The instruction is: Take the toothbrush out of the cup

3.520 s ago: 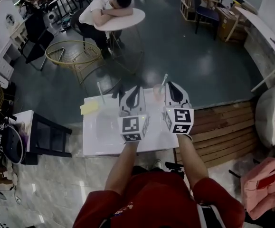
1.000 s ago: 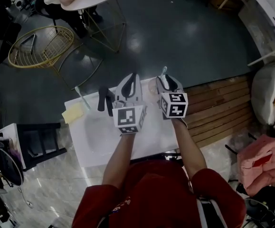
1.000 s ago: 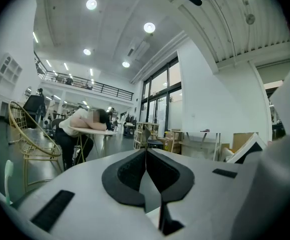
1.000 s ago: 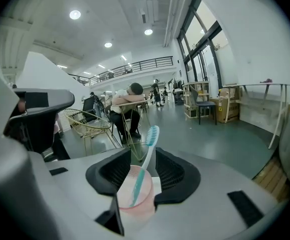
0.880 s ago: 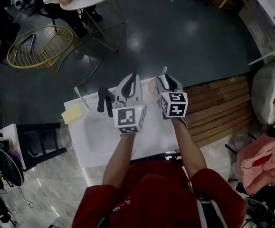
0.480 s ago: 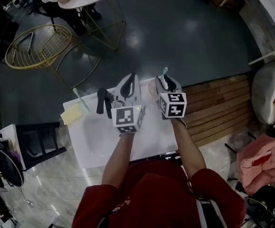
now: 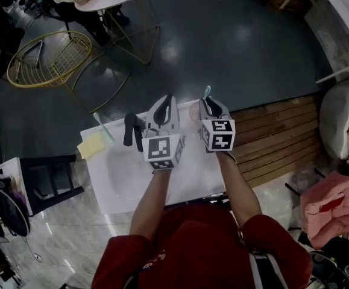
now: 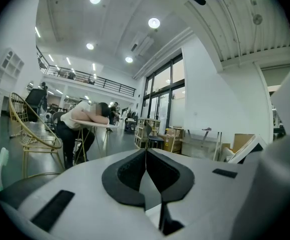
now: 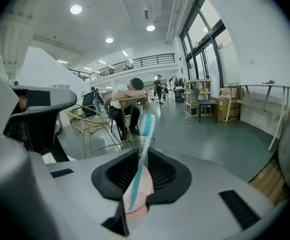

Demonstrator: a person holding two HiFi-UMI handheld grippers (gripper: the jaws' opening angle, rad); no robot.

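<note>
Right hand-held gripper (image 9: pixel 141 153) has just been closing onto the toothbrush (image 9: pixel 147 126); lift straight up from the cup (image 9: pixel 140 213), seemingly beneath its jaws.

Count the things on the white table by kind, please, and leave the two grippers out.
Toothbrush: 2, the second one at the far left
Cup: 1
Yellow pad: 1
Total: 4
</note>
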